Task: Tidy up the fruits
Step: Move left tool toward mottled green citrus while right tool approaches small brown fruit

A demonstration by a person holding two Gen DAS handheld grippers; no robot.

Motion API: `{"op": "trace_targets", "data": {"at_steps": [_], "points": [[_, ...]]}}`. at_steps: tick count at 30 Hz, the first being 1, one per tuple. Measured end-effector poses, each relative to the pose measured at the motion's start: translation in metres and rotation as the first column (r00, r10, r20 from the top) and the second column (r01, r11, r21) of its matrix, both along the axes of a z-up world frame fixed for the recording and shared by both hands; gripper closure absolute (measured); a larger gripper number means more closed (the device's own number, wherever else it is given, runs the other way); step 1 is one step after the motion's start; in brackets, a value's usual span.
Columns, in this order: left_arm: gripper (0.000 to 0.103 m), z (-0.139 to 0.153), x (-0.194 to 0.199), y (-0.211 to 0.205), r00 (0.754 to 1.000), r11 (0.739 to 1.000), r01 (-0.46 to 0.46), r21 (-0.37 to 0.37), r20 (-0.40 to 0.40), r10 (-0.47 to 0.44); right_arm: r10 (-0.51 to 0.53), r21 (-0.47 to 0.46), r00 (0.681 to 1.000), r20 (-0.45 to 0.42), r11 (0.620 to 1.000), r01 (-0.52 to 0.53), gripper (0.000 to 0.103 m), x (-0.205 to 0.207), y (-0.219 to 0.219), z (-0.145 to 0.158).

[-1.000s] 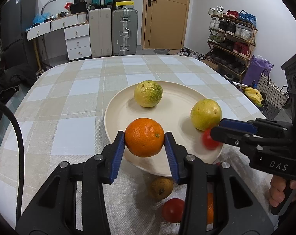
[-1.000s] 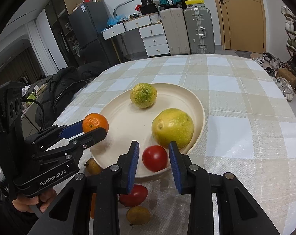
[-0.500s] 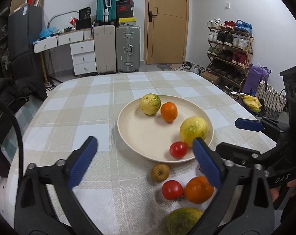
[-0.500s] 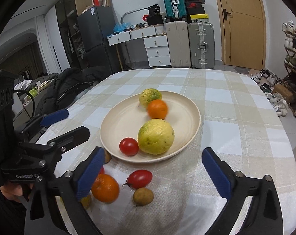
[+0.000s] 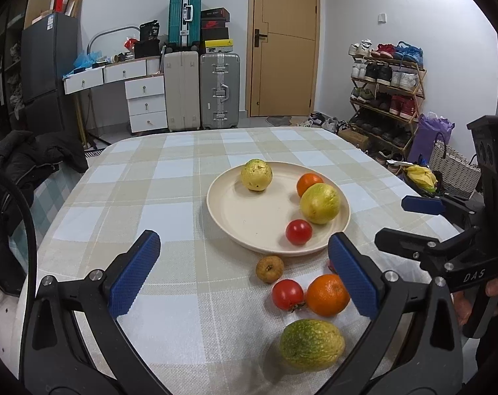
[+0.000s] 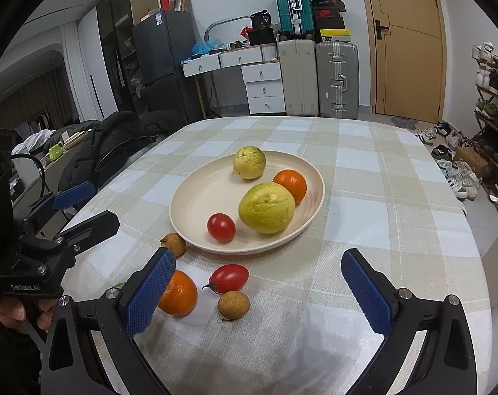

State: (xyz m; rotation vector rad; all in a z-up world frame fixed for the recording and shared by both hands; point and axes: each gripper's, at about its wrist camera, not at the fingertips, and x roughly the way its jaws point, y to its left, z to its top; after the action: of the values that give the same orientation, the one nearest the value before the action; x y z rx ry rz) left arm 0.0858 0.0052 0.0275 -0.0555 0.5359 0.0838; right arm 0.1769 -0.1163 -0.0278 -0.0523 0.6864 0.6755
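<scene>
Near the plate (image 5: 216,212) | your left gripper (image 5: 245,276) and right gripper (image 6: 259,288) tilt down, spread, empty | right hand (image 5: 497,293) probably gripping its handle.

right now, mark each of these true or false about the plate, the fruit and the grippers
1. Four fruits lie on the plate. True.
2. The left gripper holds an orange. False: its jaws stand open and empty.
3. An orange lies on the tablecloth, off the plate. True.
4. The right gripper is shut on a tomato. False: it is open, and the plate tomato lies free.
5. The plate is empty of tomatoes. False: one red tomato is on it.
</scene>
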Motion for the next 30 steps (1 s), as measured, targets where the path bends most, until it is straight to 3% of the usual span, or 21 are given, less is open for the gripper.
{"op": "trace_targets", "data": {"at_steps": [15, 30], "points": [[0.001, -0.003, -0.023, 0.012, 1.0, 0.999, -0.018, -0.04, -0.024, 0.017, 0.011, -0.06, 1.0, -0.003, 0.998, -0.011, 0.0, -0.008, 0.005, -0.006], [0.001, -0.011, -0.01, 0.0, 0.998, 1.0, 0.004, 0.003, -0.067, -0.004, 0.015, -0.124, 1.0, -0.01, 0.992, -0.016, 0.0, -0.008, 0.011, -0.016]]}}
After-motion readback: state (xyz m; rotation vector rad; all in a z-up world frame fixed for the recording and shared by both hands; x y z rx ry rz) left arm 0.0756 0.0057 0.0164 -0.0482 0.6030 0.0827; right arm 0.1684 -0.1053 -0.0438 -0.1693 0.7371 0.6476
